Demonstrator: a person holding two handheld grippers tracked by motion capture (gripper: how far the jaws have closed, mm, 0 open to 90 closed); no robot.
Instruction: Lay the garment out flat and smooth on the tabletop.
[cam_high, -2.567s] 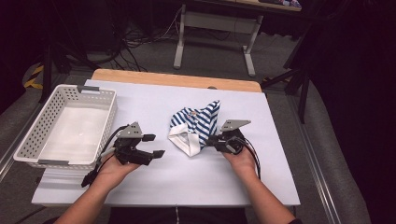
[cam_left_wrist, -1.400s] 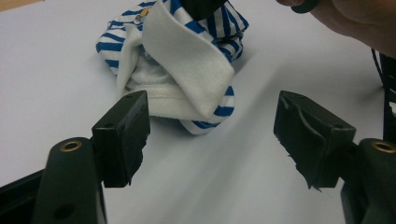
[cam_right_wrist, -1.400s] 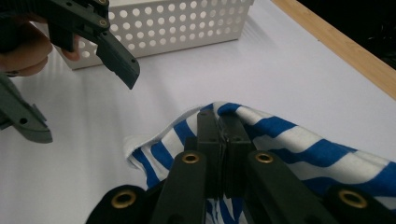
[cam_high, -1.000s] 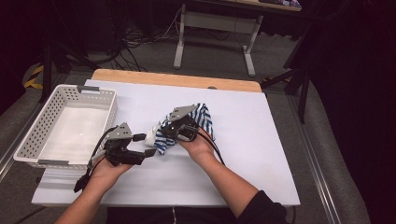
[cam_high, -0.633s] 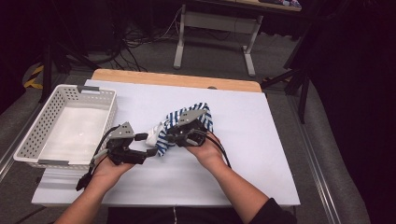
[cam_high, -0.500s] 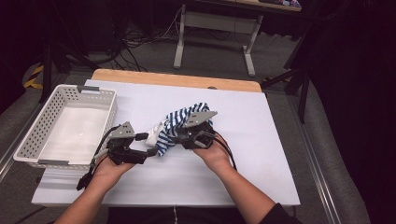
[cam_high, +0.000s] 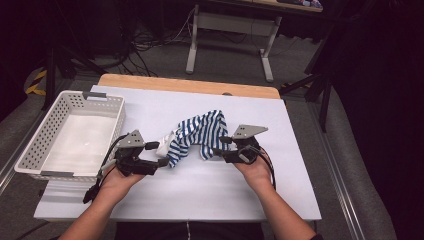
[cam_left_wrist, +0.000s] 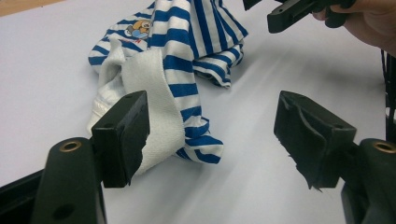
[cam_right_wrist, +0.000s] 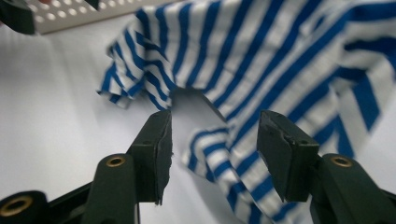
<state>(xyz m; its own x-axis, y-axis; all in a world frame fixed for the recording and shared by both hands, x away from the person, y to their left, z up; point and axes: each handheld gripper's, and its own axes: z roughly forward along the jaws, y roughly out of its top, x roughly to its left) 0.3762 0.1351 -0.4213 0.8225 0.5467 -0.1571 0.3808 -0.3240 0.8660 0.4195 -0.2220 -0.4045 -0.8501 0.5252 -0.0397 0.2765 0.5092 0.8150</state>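
Note:
A blue-and-white striped garment (cam_high: 197, 132) with a white ribbed band lies crumpled mid-table, between my two grippers. My left gripper (cam_high: 162, 155) rests at its left end. In the left gripper view the gripper (cam_left_wrist: 210, 116) is open wide, with the white band (cam_left_wrist: 154, 93) lying against the left jaw and not pinched. My right gripper (cam_high: 218, 150) sits at the garment's right edge. Its jaws have just been opening, and in the right gripper view the gripper (cam_right_wrist: 215, 121) is open, with a striped fold (cam_right_wrist: 210, 144) loose between the pads. The garment (cam_right_wrist: 261, 56) spreads beyond them.
A white perforated basket (cam_high: 50, 130) stands at the table's left and holds nothing. White sheeting (cam_high: 200, 190) covers the table, with a wooden strip (cam_high: 190, 85) along the far edge. A desk frame and cables stand beyond it.
My right gripper has moved right, off the top of the garment to its right edge, and its jaws have opened and let go of the cloth. The left gripper has kept still.

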